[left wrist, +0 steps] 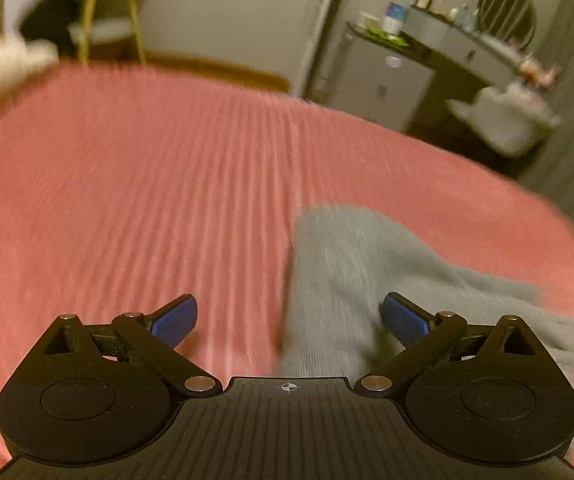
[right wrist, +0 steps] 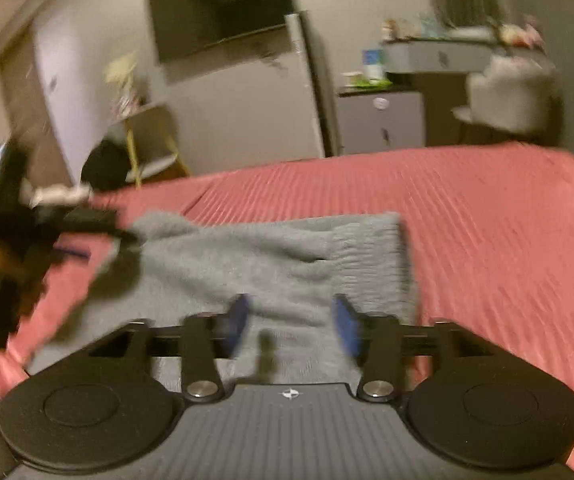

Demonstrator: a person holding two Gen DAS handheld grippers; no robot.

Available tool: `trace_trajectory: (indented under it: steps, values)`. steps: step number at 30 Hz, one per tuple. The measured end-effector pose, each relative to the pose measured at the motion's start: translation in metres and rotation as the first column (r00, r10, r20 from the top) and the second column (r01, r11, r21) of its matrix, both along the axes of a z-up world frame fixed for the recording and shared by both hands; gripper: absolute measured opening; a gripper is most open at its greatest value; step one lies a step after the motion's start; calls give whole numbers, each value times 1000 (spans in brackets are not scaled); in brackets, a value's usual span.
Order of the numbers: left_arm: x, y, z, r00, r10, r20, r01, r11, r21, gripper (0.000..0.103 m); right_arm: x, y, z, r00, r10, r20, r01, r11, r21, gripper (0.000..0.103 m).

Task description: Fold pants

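The pants [right wrist: 255, 264] are grey, of a soft knit cloth, and lie folded on a pink ribbed bed cover [right wrist: 507, 240]. In the right wrist view they fill the lower middle of the frame, with a ribbed band along the right-hand end and a fold line running across. In the left wrist view they lie lower right, rumpled and blurred.

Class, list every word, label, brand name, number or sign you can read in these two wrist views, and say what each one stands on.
No text can be read in either view.
Blue-and-white container on the small cabinet: any label is too blurred to read.
Bottles on the dresser: too small to read.
Grey pants, red bedspread: no lettering shows.
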State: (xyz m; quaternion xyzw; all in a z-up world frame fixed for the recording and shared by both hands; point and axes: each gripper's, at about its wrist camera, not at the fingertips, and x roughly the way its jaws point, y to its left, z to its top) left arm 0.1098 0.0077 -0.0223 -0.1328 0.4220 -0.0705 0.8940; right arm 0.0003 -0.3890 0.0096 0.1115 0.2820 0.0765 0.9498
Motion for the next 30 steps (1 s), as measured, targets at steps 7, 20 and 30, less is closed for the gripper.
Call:
trace_trajectory:
  steps: [7, 20, 30]
  values:
    - [-9, 4, -34, 955, -212, -207, 183, 971, -152, 102, 25, -65, -45, 956, 63, -288, 47, 932, 360, 99]
    - [-7, -44, -49, 930, -293, -223, 287, 956, -60, 102, 53, -82, -77, 943, 131, -306, 52, 850, 525, 82]
    - [-3, -31, -49, 925, -307, -226, 289, 951, -107, 102, 79, -81, -73, 918, 223, -328, 19, 802, 596, 97]
